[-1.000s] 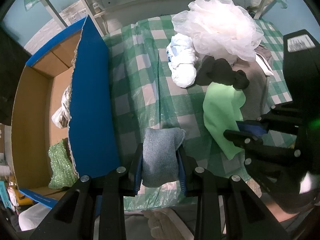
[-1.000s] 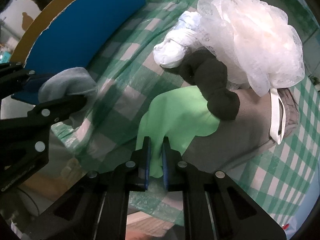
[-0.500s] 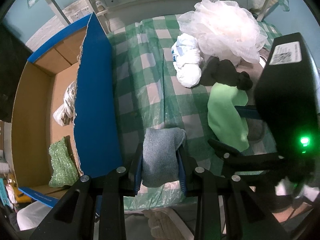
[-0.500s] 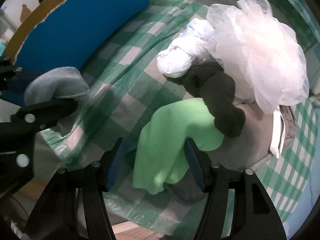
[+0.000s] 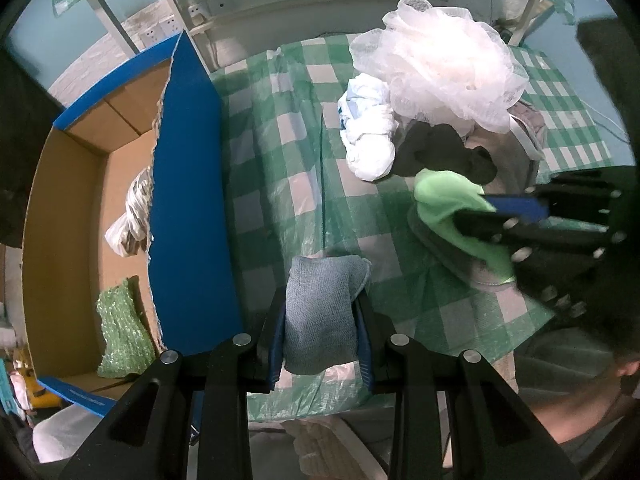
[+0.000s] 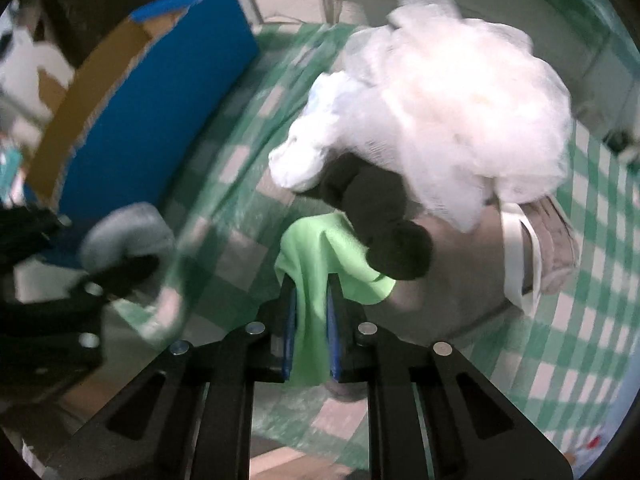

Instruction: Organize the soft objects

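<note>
My left gripper (image 5: 321, 296) is shut on a folded blue-grey cloth (image 5: 320, 320), held over the front of the green checked table (image 5: 276, 168) beside the box's blue wall (image 5: 192, 200). My right gripper (image 6: 312, 284) has its jaws closing on a bright green cloth (image 6: 316, 256), and the blue pads press both sides of the fabric. The far end of that green cloth lies tucked under a black cloth (image 6: 380, 216). In the left wrist view the right gripper (image 5: 492, 210) comes in from the right onto the green cloth (image 5: 444, 196).
A white mesh pouf (image 5: 436, 64), a white bundle (image 5: 368, 140) and a grey cloth (image 5: 504, 156) are piled at the back right. The cardboard box holds a green sparkly item (image 5: 120, 328) and a pale striped bag (image 5: 132, 216). A person's sleeve shows at bottom right.
The right gripper let go of the green cloth's edge, opened wide, moved further over the cloth and closed on it again, lifting it a little. The left gripper stayed still.
</note>
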`<state>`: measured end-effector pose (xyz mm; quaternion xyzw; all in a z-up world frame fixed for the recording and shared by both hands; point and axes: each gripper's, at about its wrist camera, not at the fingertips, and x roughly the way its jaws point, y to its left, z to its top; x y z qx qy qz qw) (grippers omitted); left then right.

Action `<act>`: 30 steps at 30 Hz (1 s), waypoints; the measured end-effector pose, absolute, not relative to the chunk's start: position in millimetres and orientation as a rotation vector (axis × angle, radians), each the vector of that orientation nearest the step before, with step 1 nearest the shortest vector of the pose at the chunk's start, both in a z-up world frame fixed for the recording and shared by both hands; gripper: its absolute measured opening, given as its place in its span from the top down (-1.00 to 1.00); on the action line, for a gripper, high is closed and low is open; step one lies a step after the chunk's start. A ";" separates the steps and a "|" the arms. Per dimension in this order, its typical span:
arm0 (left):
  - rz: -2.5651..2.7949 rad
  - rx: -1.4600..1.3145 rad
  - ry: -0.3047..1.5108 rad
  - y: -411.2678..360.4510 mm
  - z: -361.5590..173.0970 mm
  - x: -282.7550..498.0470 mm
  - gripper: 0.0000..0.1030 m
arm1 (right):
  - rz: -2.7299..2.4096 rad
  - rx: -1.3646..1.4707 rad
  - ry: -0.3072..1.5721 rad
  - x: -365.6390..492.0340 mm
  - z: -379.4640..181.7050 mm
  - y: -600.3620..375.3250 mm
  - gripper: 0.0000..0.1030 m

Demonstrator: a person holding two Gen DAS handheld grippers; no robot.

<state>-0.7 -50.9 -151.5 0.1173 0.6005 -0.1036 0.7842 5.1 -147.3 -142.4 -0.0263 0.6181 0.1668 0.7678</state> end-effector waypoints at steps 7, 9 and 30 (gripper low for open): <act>-0.219 0.246 1.283 -48.2 -146.5 -0.3 0.41 | 0.360 -0.019 1.257 1.5 -102.9 -162.8 0.88; -0.218 0.242 1.277 -47.0 -144.1 -0.3 0.41 | 0.362 -0.017 1.243 -2.3 -92.0 -168.9 0.88; -0.207 0.229 1.293 -41.5 -149.1 4.9 0.40 | 0.322 -0.202 1.348 7.9 -171.1 -116.8 -0.13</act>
